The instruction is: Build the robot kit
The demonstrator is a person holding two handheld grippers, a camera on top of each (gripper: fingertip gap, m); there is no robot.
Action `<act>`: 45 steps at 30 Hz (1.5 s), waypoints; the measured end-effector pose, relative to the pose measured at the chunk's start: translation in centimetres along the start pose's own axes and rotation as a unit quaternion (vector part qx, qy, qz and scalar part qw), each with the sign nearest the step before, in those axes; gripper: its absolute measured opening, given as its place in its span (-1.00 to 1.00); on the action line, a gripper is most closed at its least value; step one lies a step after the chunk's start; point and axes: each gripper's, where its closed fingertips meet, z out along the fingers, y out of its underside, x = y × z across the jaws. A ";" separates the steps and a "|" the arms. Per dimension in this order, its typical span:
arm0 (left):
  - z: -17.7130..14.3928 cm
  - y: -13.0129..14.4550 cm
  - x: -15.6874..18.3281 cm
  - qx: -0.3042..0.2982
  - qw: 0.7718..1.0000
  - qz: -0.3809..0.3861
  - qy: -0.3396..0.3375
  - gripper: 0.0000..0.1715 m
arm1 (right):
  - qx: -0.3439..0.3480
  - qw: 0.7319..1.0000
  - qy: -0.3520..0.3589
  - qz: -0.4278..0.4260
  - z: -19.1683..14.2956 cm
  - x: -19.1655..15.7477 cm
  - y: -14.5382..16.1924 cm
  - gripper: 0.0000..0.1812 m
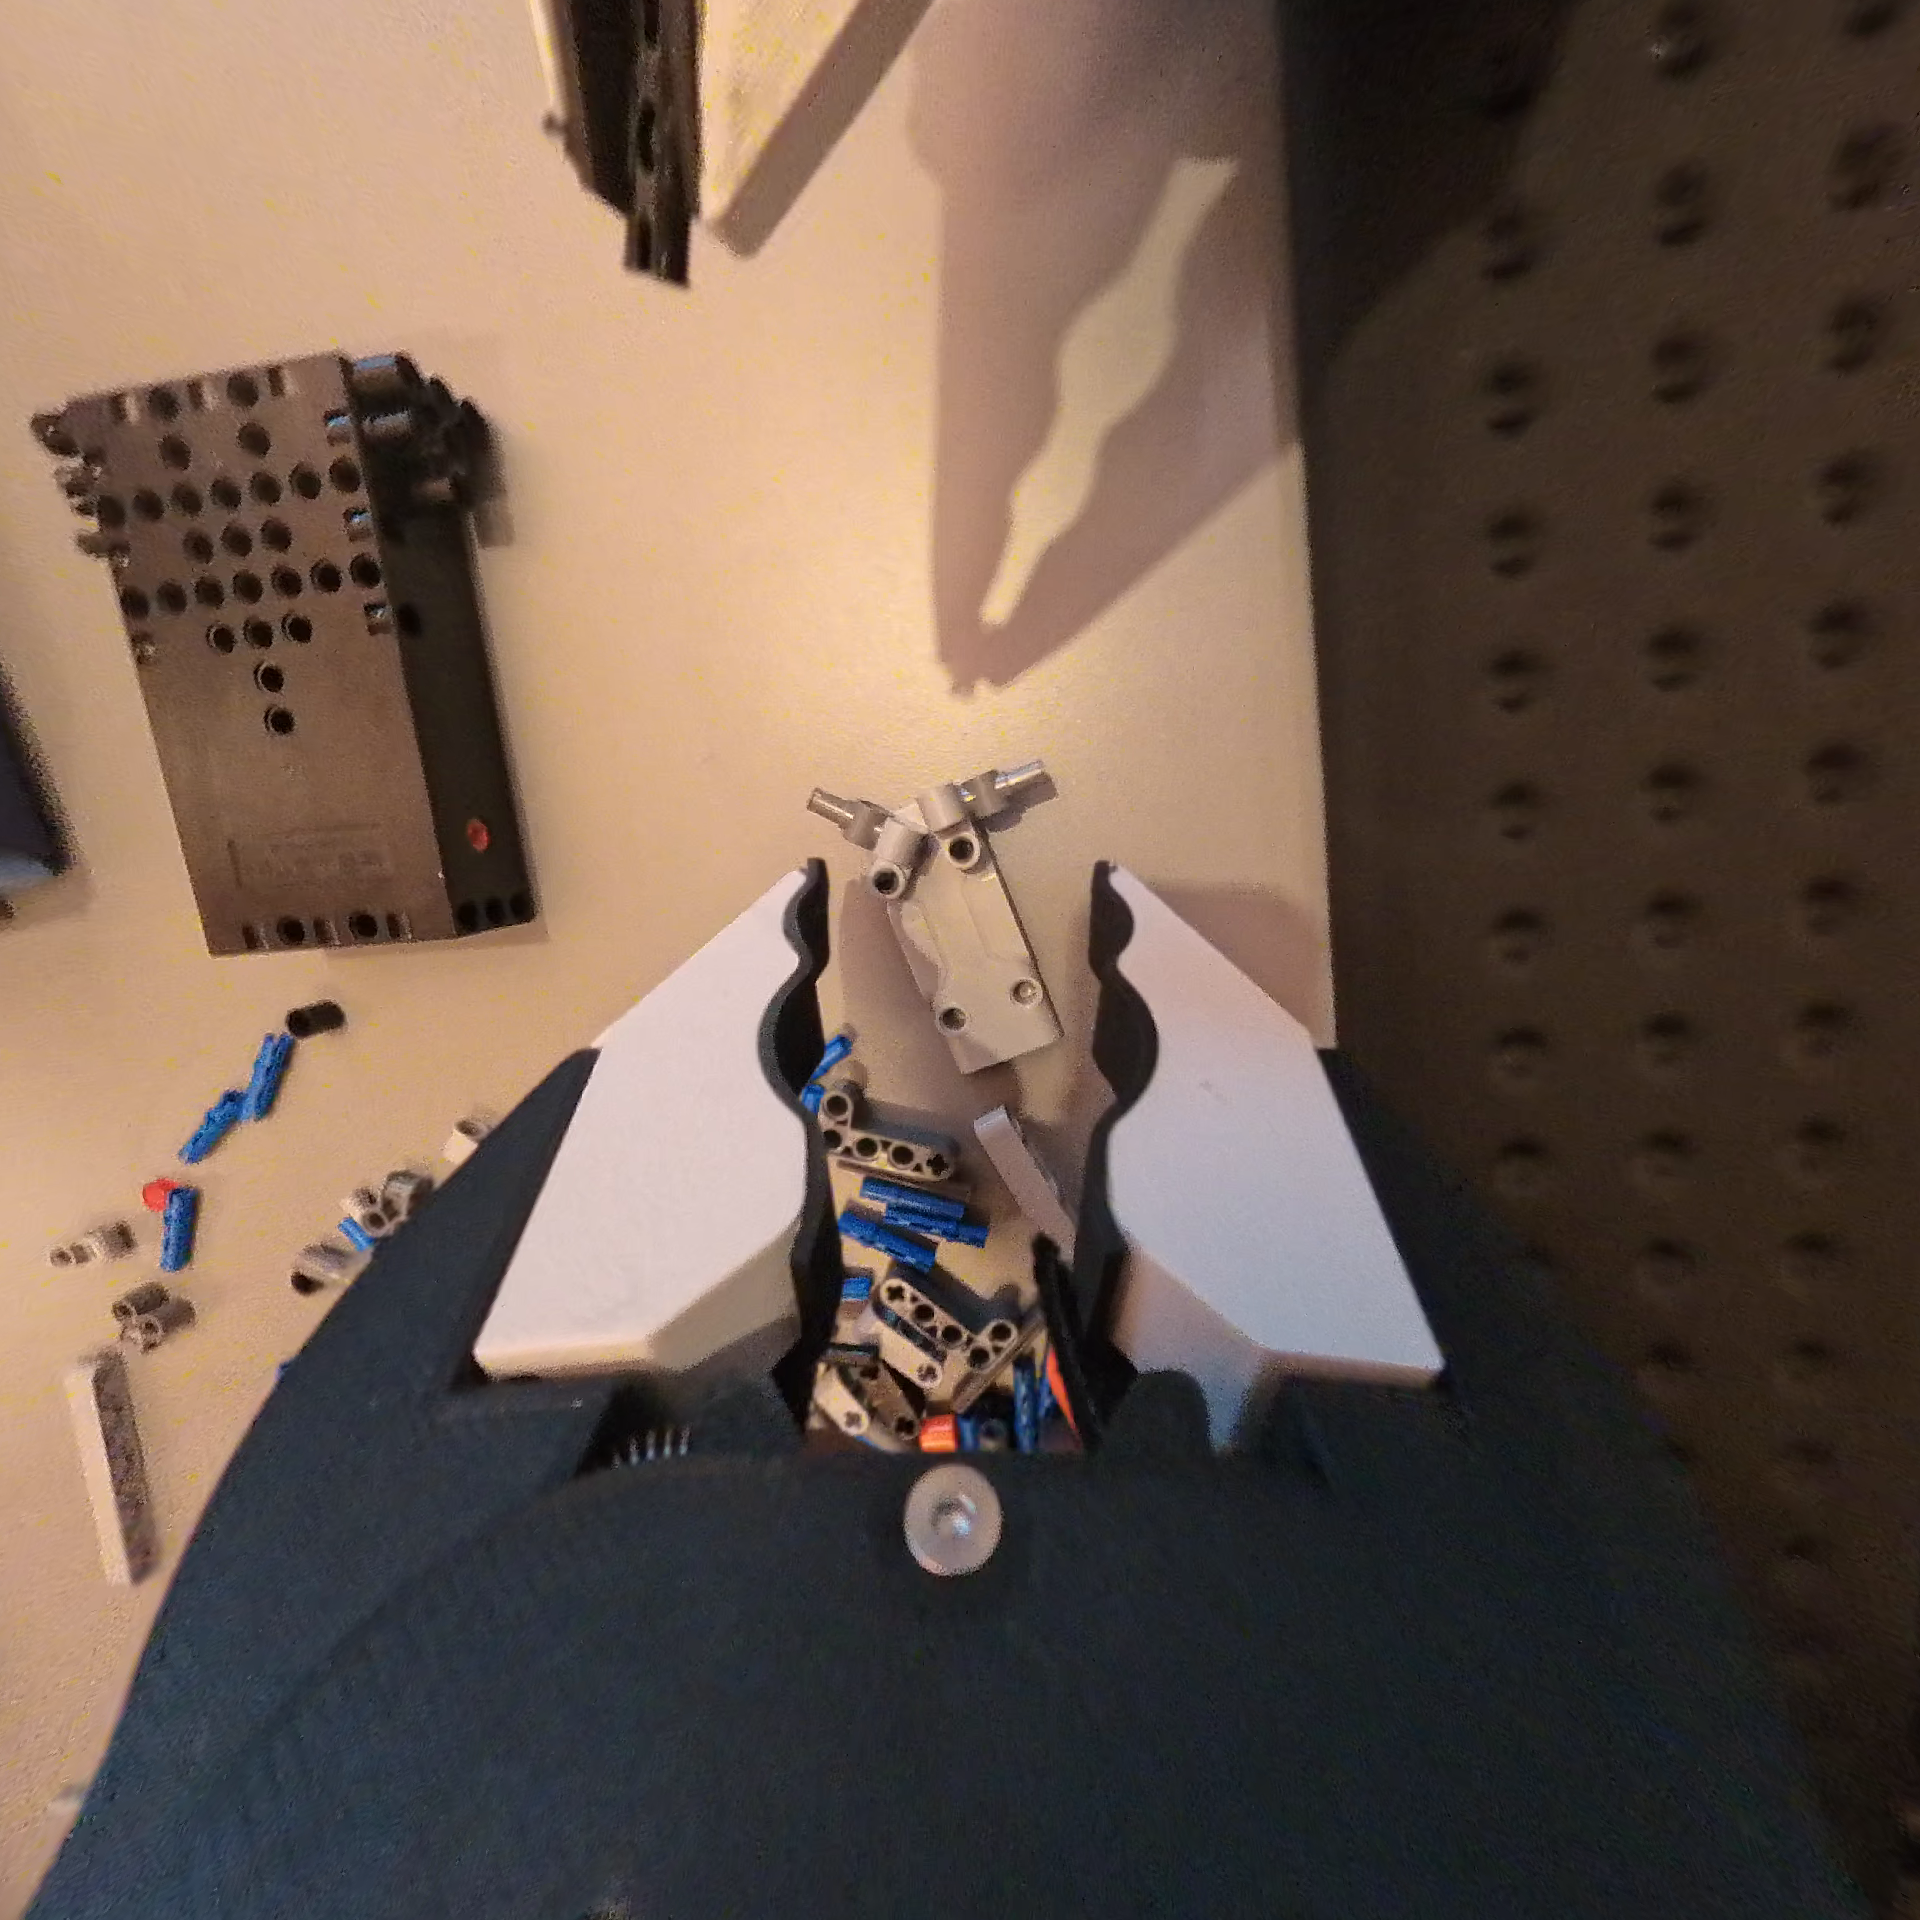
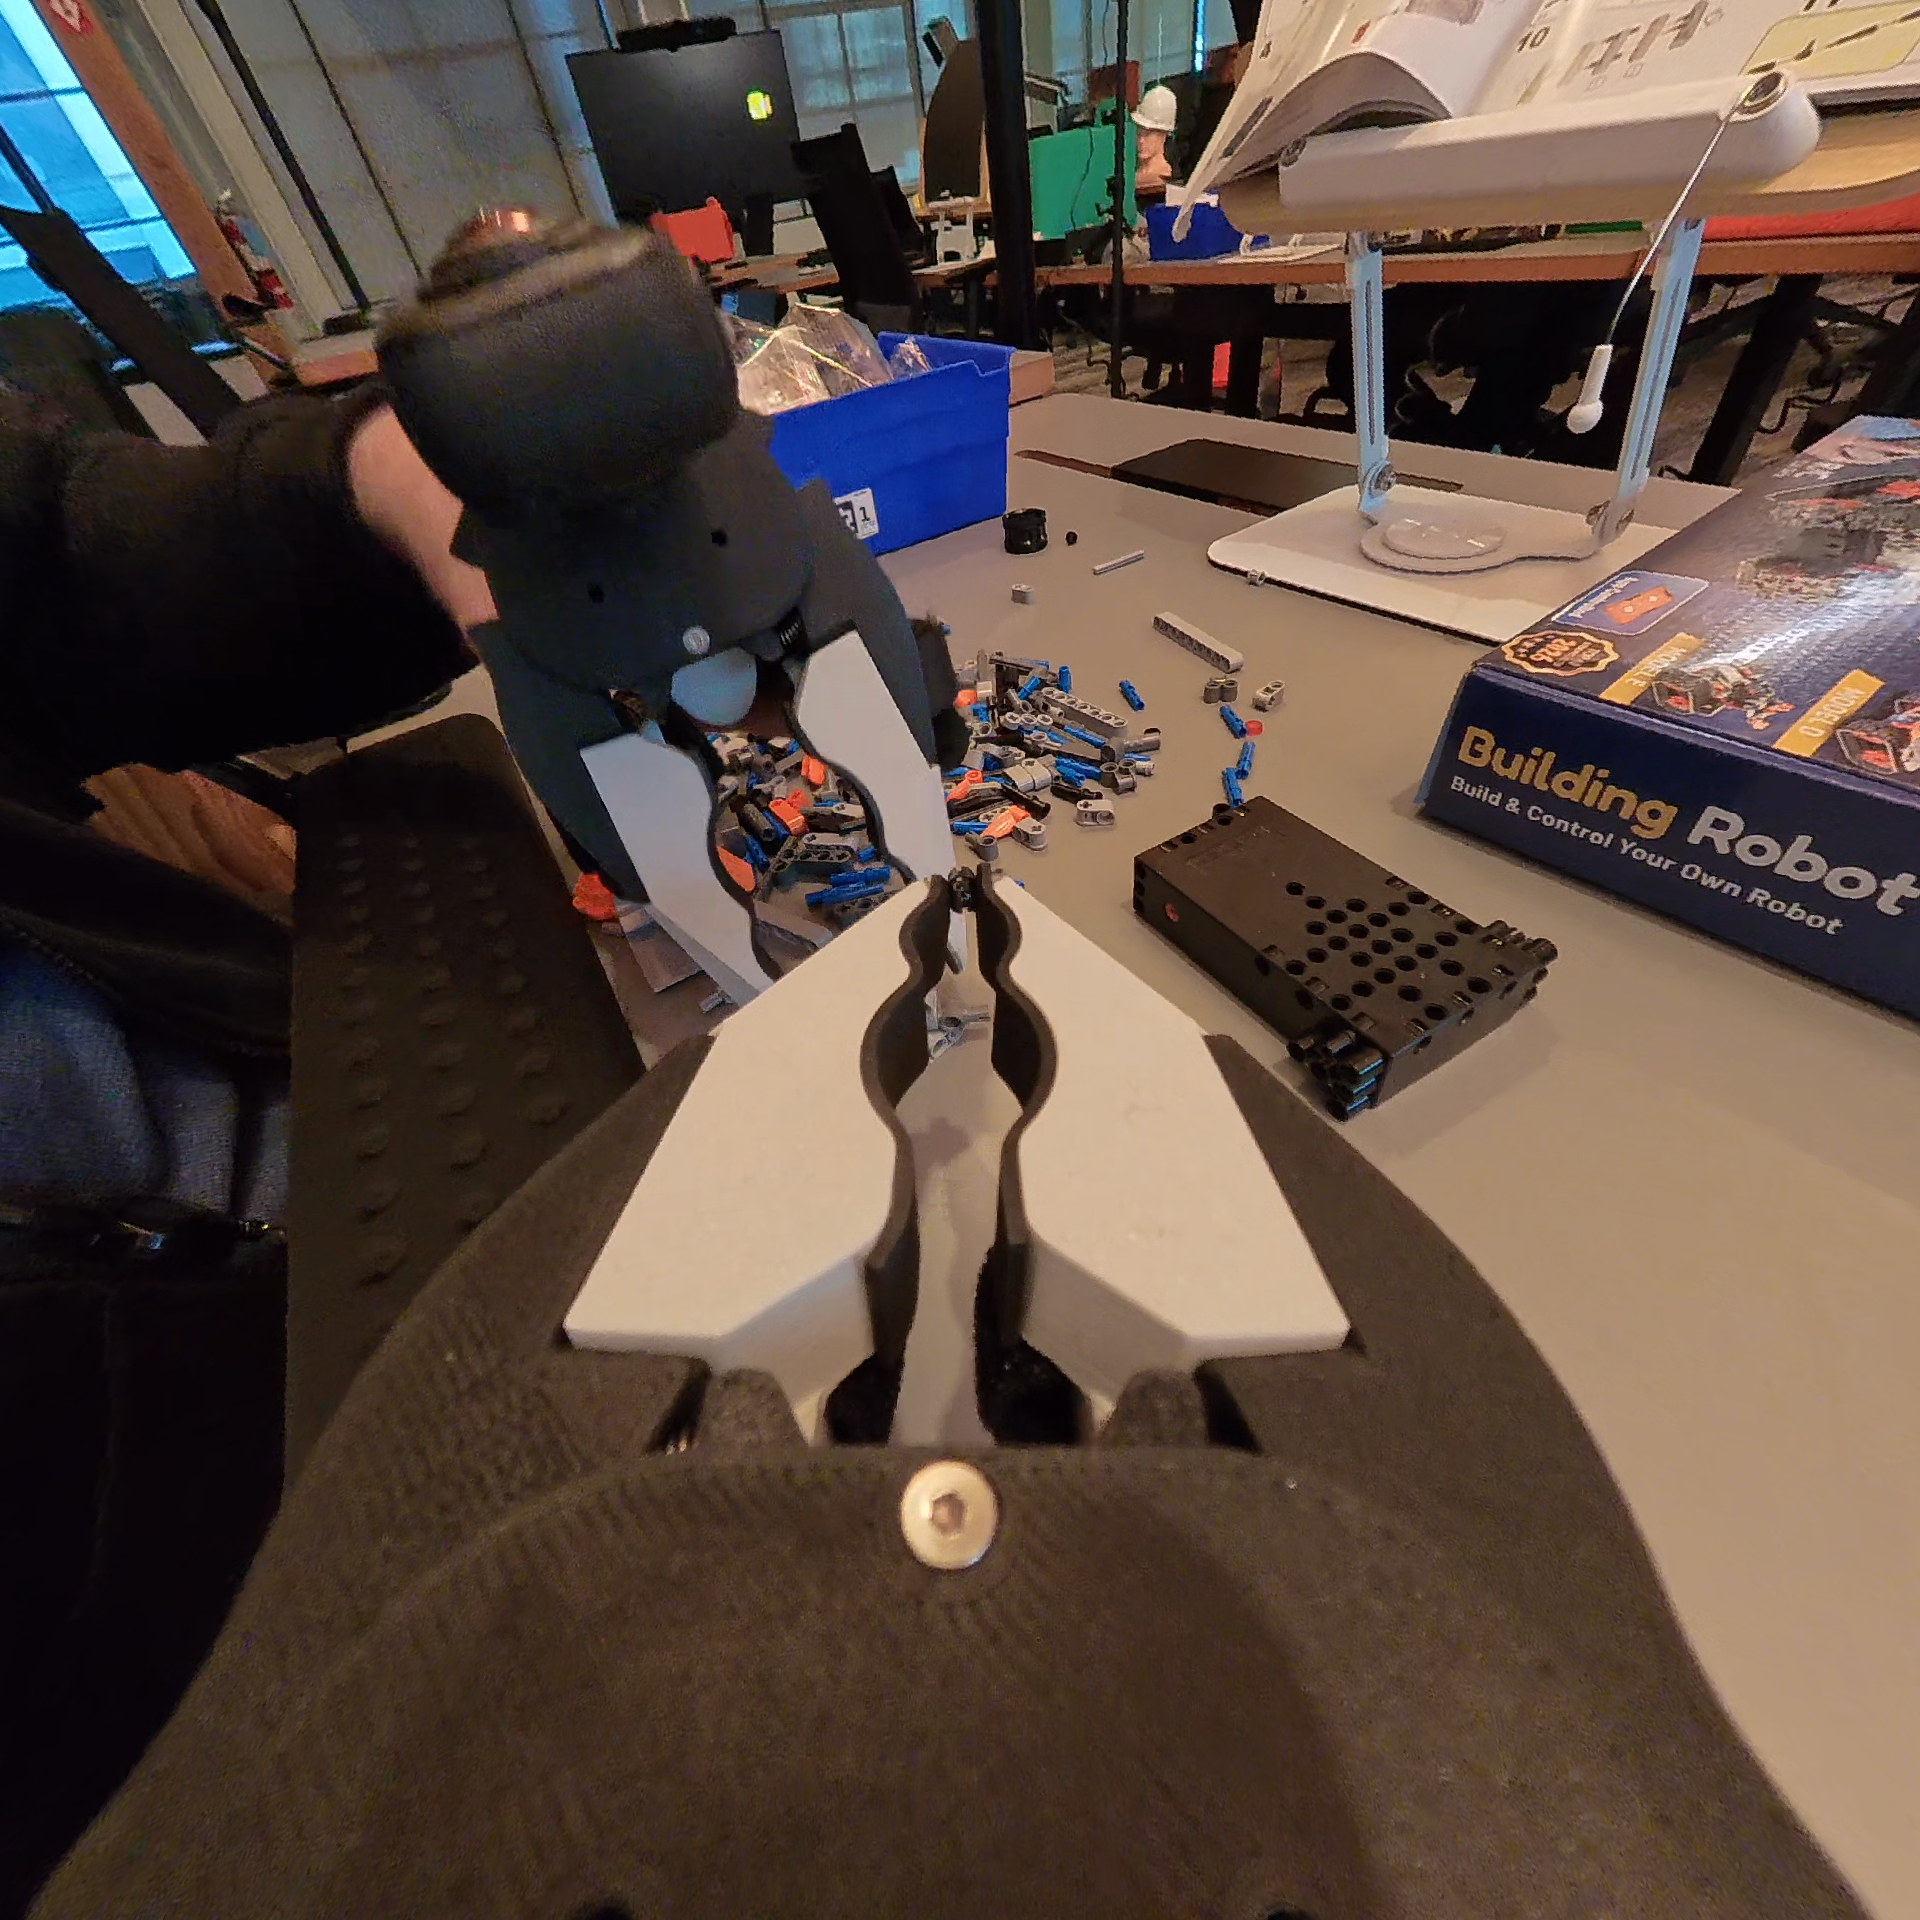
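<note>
A: What is the left claw [image 1: 961,883] doing?
B: It stands wide apart above the bench [image 1: 727,623], gripping nothing. A grey plate piece [image 1: 977,977] with pegs at its far end lies on the bench between its fingers, touching neither. Nearer its base sits a heap of loose blue and grey parts [image 1: 920,1278].

A: And the right claw [image 2: 964,891]?
B: Narrowed almost fully, pinching a small black peg [image 2: 962,889] at its very tips, above the bench and just beside the left claw.

A: What else is around?
B: A black block full of holes [image 2: 1340,945] lies flat to the right, well apart from both claws. Beyond it rests a blue kit box [image 2: 1704,748]. A white stand [image 2: 1455,540] carries an open booklet [image 2: 1382,52], and a blue bin [image 2: 904,436] sits behind the heap.
</note>
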 end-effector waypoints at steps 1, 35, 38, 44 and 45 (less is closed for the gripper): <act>0.4 0.2 0.0 -0.004 1.000 -0.006 -0.010 -0.46 | 0.001 1.000 -0.001 -0.001 0.0 -0.1 0.0 -0.96; -8.2 -2.8 1.7 0.379 0.916 0.044 -0.123 -0.74 | -0.019 0.996 -0.059 -0.065 3.2 -6.4 -0.3 -0.97; -8.6 -2.1 1.3 0.373 0.917 0.047 -0.135 -0.74 | -0.021 0.995 -0.067 -0.071 4.1 -6.7 -0.9 -0.96; -10.5 0.0 0.0 0.366 0.914 0.047 -0.168 -0.75 | -0.034 0.992 -0.075 -0.095 6.6 -7.2 -2.4 -0.97; -10.7 0.5 -0.2 0.361 0.916 0.045 -0.171 -0.75 | -0.037 0.991 -0.072 -0.103 7.0 -7.3 -2.7 -0.97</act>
